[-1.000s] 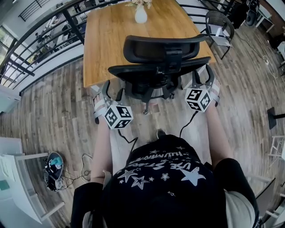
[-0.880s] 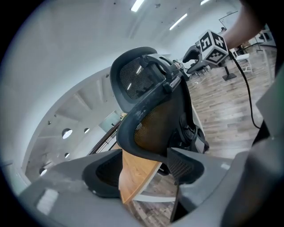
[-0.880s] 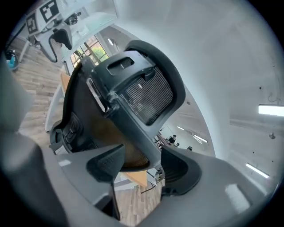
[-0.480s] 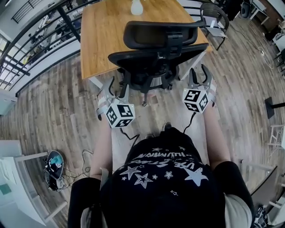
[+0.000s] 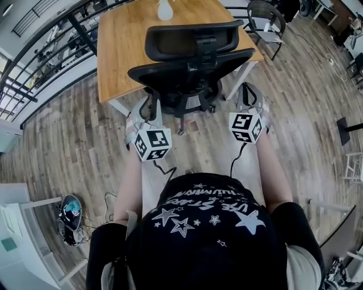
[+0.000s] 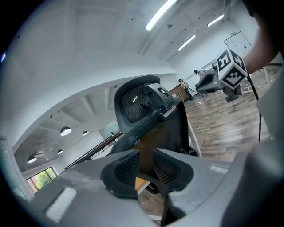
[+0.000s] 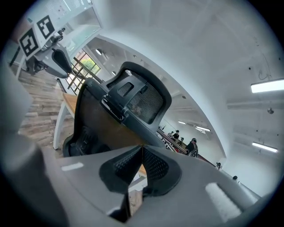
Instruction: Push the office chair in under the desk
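Note:
The black office chair (image 5: 190, 62) stands with its back to me at the near edge of the wooden desk (image 5: 122, 45), its seat partly under the top. My left gripper (image 5: 150, 106) is just behind the seat's left rear; its jaws are closing, with a narrow gap and nothing between them (image 6: 146, 153). My right gripper (image 5: 249, 95) is at the seat's right rear, shut with nothing in it (image 7: 142, 148). Both gripper views look up at the chair's headrest (image 6: 142, 102) (image 7: 137, 95).
A white vase (image 5: 164, 10) stands at the desk's far edge. A second dark chair (image 5: 264, 17) is at the desk's right end. A black railing (image 5: 51, 51) runs along the left. Cables and a device (image 5: 69, 212) lie on the floor beside a white shelf (image 5: 22, 238).
Both grippers' jaws have come together from wide open. Both grippers have moved forward, closer to the rear of the chair's seat.

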`<state>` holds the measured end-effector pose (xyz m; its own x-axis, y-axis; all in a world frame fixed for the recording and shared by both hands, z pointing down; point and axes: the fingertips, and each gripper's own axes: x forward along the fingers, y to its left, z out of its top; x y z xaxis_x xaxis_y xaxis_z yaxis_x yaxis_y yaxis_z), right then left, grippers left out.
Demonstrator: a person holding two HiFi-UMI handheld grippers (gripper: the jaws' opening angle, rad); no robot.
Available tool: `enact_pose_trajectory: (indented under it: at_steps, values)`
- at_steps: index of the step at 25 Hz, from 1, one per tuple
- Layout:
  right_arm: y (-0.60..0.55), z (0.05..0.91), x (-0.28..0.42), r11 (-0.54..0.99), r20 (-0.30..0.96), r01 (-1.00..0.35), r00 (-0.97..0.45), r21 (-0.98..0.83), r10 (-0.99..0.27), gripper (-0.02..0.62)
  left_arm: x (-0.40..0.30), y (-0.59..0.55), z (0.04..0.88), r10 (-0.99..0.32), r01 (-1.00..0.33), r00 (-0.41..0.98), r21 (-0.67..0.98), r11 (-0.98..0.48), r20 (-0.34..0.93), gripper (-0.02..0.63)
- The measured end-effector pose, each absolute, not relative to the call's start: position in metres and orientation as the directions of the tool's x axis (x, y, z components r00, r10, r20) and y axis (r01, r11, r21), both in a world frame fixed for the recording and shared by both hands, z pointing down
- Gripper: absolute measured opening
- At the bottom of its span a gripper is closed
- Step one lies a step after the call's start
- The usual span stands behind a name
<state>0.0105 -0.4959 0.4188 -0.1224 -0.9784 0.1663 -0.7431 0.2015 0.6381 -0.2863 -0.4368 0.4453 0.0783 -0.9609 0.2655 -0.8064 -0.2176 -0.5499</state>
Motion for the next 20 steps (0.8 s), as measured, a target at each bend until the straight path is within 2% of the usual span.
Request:
enact_pose_trajectory:
  at_steps: [4,10,20]
  values:
    - [-0.489,0.428,0.017,0.294,0.242,-0.732,-0.179,0.614,-0.954,0.003,-0.268,-0.429,0.448,-0.957,-0.814,0.067,-0.539,-0.216,0.283,0.101]
    - [-0.474,0.429,0.033,0.369,0.303,-0.743,-0.232,0.558,-0.924,0.003,-0.254,-0.414,0.446,-0.957,-0.83,0.02,-0.529,-0.177,0.289,0.002]
    - [-0.431,0.434,0.049,0.438,0.335,-0.752,-0.3,0.492,-0.893,0.002,-0.222,-0.367,0.446,-0.949,-0.851,0.018,-0.493,-0.18,0.315,0.002]
